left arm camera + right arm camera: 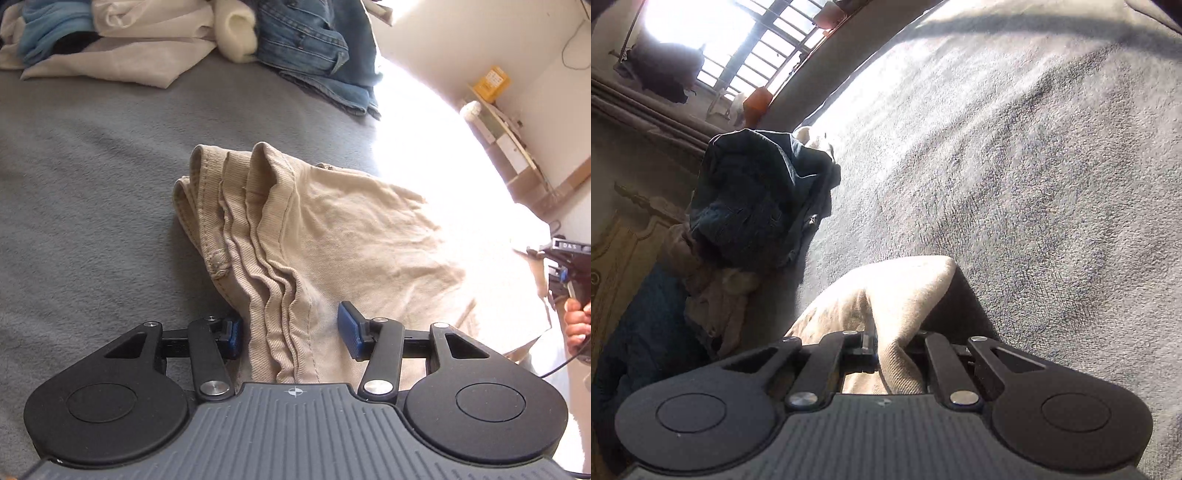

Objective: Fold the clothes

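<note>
The khaki trousers (332,236) lie bunched on the grey blanket (92,184), this side of the denim pile (314,44). Twill like this looks soft yet weighty; stacked waistband layers offer the firmest hold. Left tongs (291,328) stand half-spread astride those layers; right tongs (894,350) pinch a fold.

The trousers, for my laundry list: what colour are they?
Beige trousers, clearest in the left wrist view.
</note>
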The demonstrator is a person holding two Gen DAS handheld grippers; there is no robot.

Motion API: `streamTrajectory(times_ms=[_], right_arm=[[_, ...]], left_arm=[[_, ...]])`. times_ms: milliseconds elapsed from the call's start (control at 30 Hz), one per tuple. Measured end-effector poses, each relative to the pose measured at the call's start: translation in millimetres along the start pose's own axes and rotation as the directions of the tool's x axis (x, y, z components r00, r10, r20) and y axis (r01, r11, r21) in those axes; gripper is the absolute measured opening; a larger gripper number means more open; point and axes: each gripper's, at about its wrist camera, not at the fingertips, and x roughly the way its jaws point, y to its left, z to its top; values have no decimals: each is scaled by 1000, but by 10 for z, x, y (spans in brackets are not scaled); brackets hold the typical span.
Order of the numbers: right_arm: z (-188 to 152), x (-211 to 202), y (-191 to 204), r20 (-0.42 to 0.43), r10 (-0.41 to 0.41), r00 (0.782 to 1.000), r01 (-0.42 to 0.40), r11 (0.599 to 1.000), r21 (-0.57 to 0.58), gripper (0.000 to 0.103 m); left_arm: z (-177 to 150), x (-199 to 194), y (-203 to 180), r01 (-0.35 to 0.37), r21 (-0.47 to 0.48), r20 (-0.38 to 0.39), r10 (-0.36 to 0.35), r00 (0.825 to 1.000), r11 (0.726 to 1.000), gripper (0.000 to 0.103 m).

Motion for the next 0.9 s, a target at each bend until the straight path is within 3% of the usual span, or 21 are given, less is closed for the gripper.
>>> streamTrajectory(times_ms=[67,133,167,200,300,467,600,667,767,900], right_arm=[[18,66,-127,-24,10,1000,-10,1000,15,8],[5,143,-261,-52,3,999,1,998,64,19],[-10,149,-334,-53,-4,999,9,995,104,38],[-25,152,-407,-52,-10,999,17,989,144,47],[-105,13,-488,1,-6,1000,5,978,206,54],[-260,-298,-324,138,-155,978,122,968,221,73],[-394,-429,55,245,-219,944,187,971,147,74],[-432,-408,315,273,-222,936,213,975,66,73],[-407,-246,608,253,-241,937,259,965,-43,73],[-152,-130,389,239,-253,937,241,967,76,73]], left_arm=[[6,22,-30,-14,20,-2,14,1000,1000,54],[2,-10,-6,-18,20,2,18,1000,1000,56],[0,-30,6,-23,18,4,23,1000,1000,57],[-2,-75,7,-41,19,14,41,999,999,57],[-18,-258,6,-99,50,72,95,993,994,61],[102,-530,-57,-117,113,199,93,976,987,63],[259,-564,-294,-40,198,255,-12,967,979,63],[298,-464,-419,4,246,243,-66,968,969,63],[299,-196,-510,18,271,191,-72,979,962,61],[267,87,-487,16,257,134,-52,990,966,58]])
